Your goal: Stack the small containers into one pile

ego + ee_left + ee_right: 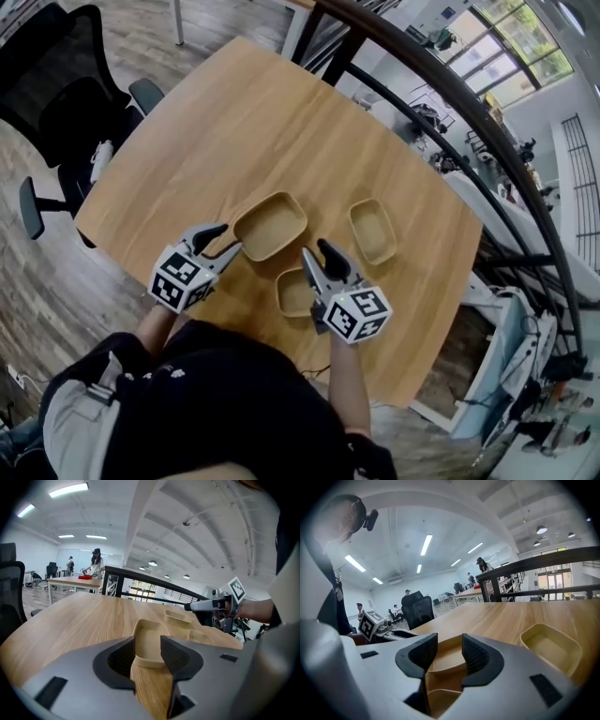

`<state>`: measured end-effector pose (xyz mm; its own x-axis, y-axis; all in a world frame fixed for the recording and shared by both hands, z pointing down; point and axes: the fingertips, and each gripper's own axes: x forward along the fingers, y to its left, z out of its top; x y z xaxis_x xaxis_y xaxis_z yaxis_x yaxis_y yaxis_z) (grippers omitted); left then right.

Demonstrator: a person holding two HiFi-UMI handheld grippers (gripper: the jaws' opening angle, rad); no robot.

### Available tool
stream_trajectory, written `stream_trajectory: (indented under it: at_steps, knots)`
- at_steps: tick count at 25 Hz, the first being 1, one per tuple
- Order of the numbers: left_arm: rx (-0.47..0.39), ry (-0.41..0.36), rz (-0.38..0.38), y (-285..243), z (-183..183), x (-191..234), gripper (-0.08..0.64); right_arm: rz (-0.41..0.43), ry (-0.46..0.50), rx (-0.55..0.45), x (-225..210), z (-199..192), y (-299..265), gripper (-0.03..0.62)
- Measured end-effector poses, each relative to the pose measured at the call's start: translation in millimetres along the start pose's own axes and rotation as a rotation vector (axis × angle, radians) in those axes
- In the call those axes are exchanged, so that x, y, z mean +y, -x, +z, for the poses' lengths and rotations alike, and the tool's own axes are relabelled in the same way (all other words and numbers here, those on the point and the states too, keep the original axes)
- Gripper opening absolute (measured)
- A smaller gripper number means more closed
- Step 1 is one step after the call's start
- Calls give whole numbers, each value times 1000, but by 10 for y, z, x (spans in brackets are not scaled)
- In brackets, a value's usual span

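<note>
Sitting on the table (234, 122): three tan containers, upright and apart from one another. The large container (270, 225) is in the middle, the far-right container (372, 230) lies well to its right, and the near container (292, 292) is closest to the person.
Contents: every inside that shows is plain tan floor. In the head view the near container is partly covered by the right gripper.
Left gripper (228, 238): it is at the large container's left edge with its jaws apart. In the left gripper view the large container (149, 637) is seen through the gap, and the pads are not pressing on it.
Right gripper (317, 251): it hangs above the near container with its tips pointing toward the large one. The jaws are apart and grip nothing.
Head view only: all three containers appear at once, with a black office chair (66, 103) off the table's left side.
Left gripper view only: the right gripper (199, 606) is seen from the side over the table, and people stand at a distant desk.
Right gripper view only: the near container (438, 700) sits low in the gap, with the large container (449, 656) beyond it. The far-right container (551, 648) is off to the right, and the left gripper's marker cube (370, 625) is at the left.
</note>
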<state>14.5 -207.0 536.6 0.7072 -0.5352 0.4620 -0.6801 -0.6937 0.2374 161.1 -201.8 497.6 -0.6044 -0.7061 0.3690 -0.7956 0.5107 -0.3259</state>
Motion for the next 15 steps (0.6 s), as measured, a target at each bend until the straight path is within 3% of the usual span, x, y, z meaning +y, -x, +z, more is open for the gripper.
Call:
stream_trajectory:
  at_steps: [6,15]
  knots:
    - [70,1,-20,-112,-200,-2,166,33,-28,86,-109,-88,-158,169]
    - [99,-4,-6,-324,-322,28,173,19,-31,178,-445,-248,-473,176]
